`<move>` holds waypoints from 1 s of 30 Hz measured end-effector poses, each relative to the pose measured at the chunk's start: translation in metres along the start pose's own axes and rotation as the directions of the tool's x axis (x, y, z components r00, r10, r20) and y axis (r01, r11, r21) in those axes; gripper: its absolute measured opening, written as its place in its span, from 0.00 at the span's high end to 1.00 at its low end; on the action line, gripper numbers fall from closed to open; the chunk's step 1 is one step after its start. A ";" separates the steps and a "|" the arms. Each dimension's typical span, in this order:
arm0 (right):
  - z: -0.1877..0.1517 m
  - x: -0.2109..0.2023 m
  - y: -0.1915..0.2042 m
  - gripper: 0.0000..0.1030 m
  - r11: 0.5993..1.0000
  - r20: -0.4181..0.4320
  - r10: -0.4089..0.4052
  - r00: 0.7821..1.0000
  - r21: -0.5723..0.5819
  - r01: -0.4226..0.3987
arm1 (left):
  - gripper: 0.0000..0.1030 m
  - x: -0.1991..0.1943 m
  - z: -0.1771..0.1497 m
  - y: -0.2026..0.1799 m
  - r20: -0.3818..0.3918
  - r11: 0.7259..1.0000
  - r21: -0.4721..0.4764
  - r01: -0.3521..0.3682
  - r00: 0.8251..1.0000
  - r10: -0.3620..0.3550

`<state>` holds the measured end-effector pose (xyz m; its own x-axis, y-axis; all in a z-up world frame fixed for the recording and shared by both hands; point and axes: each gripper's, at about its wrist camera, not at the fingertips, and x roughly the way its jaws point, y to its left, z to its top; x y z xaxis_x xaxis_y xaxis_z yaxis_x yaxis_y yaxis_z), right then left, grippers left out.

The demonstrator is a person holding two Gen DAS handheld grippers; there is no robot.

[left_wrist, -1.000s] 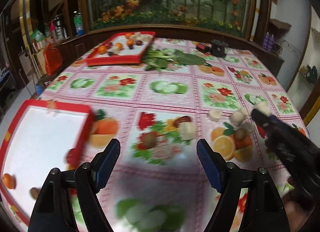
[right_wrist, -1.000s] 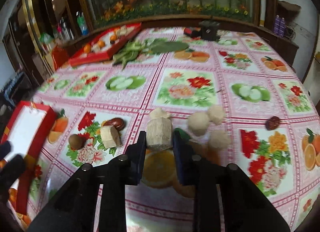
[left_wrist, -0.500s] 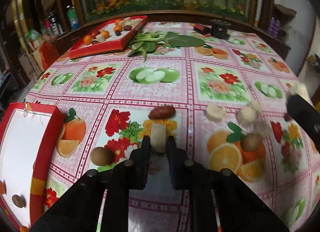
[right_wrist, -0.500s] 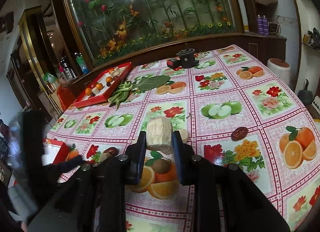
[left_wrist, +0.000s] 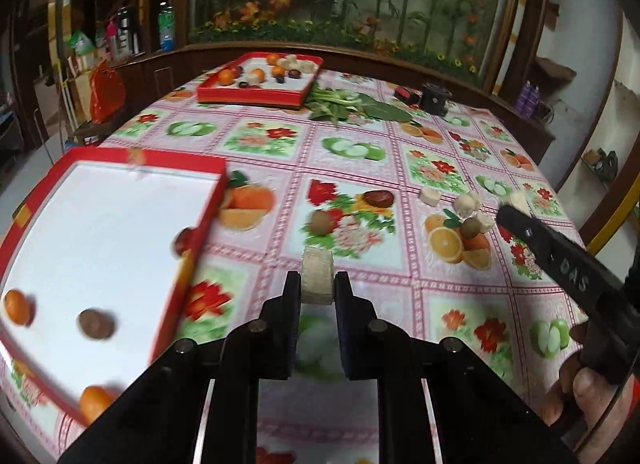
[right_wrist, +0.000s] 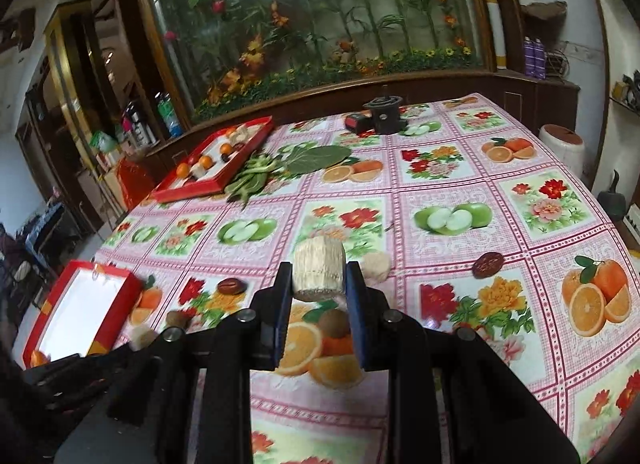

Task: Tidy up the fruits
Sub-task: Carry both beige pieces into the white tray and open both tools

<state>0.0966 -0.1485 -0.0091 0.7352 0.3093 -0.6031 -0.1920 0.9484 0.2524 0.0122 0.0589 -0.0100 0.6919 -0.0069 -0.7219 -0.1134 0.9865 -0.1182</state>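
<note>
With both grippers, left (left_wrist: pixel 317 284) and right (right_wrist: pixel 319 276), each clamped on a pale chunk, you're mid-carry; next, release them over the near tray (left_wrist: pixel 48 180).

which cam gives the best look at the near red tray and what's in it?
Left wrist. The near red tray fills its left side, white floor open, with oranges and a brown fruit inside, though blurred. The right wrist view shows that tray only small at the far left, its near corner cut off by the left gripper.
</note>
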 end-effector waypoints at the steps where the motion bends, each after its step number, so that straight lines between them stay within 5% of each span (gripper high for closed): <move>1: -0.003 -0.003 0.004 0.73 1.000 -0.003 -0.001 1.000 -0.013 0.001 | 0.86 -0.003 -0.002 0.004 -0.001 1.000 -0.006 0.005 1.000 -0.005; 12: -0.052 -0.057 0.029 0.73 0.998 -0.038 -0.004 0.999 -0.065 0.001 | 0.85 -0.029 -0.017 0.026 0.035 0.999 -0.048 0.023 0.999 -0.021; 30: -0.093 -0.083 0.079 0.73 0.990 -0.070 0.045 0.997 -0.130 -0.054 | 0.85 -0.045 -0.029 0.077 0.045 0.989 -0.123 -0.085 0.995 0.091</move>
<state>-0.0395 -0.0923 -0.0092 0.6785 0.3562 -0.6425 -0.3144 0.9312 0.1842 -0.0479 0.1301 -0.0063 0.7098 0.0904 -0.6985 -0.2588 0.9558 -0.1392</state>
